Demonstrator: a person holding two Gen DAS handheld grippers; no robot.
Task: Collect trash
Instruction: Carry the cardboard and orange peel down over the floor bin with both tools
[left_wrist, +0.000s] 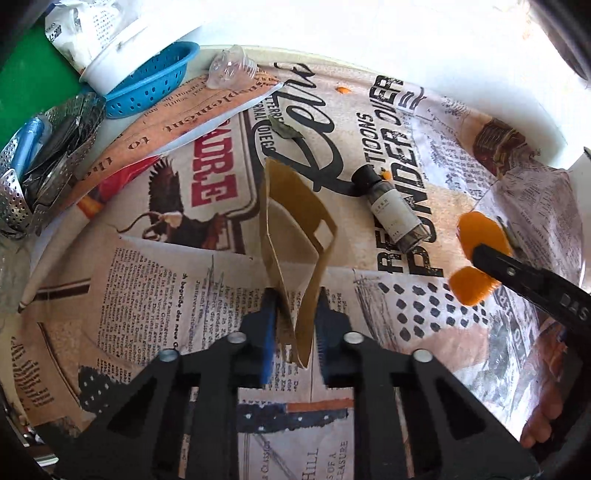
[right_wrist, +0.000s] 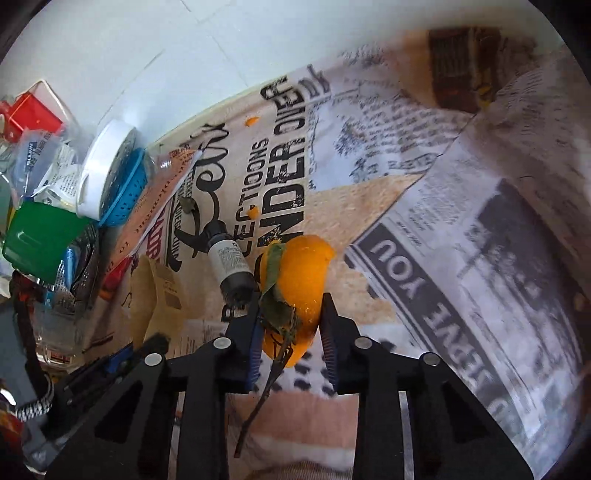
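My left gripper is shut on a folded brown paper bag, which stands up from the newspaper-print tablecloth. My right gripper is shut on an orange peel with a leafy stem; the peel and a right finger show at the right of the left wrist view. A small bottle with a black cap lies on the cloth between the bag and the peel; it also shows in the right wrist view, just left of the peel.
At the table's left edge stand a blue perforated basket, a white tub, a metal strainer, a green box and a crushed clear bottle. Small orange bits and a dry leaf lie on the cloth.
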